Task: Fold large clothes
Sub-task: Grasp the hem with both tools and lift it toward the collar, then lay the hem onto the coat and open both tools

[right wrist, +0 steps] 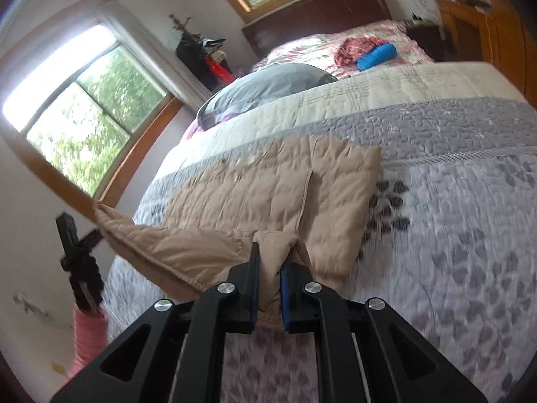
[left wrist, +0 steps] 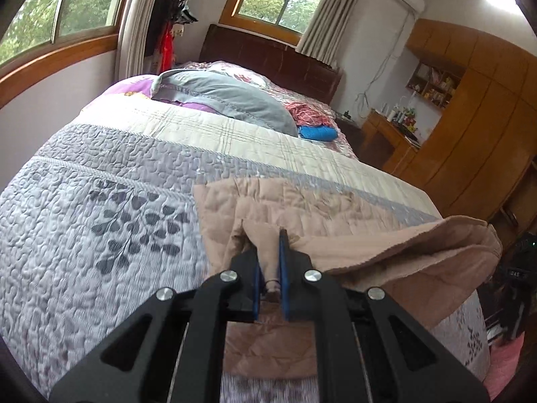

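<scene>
Both tools (left wrist: 268, 248) (right wrist: 270, 260) pinch tan coat (right wrist: 268, 181) beside grey pillow (left wrist: 231, 99).

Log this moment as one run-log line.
left gripper: shut on beige quilted jacket | right gripper: shut on jacket | jacket partly on bed quilt

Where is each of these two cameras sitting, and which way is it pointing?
Left wrist view: sits on the left claw, looking along its fingers up the bed toward the headboard; the claw pinches the tan quilted garment.
Right wrist view: sits on the right claw, tilted, facing the same headboard end; it pinches the garment too, and the other claw with a pink sleeve shows at left.
Shared: garment, bed, grey pillow, blue bundle.
</scene>
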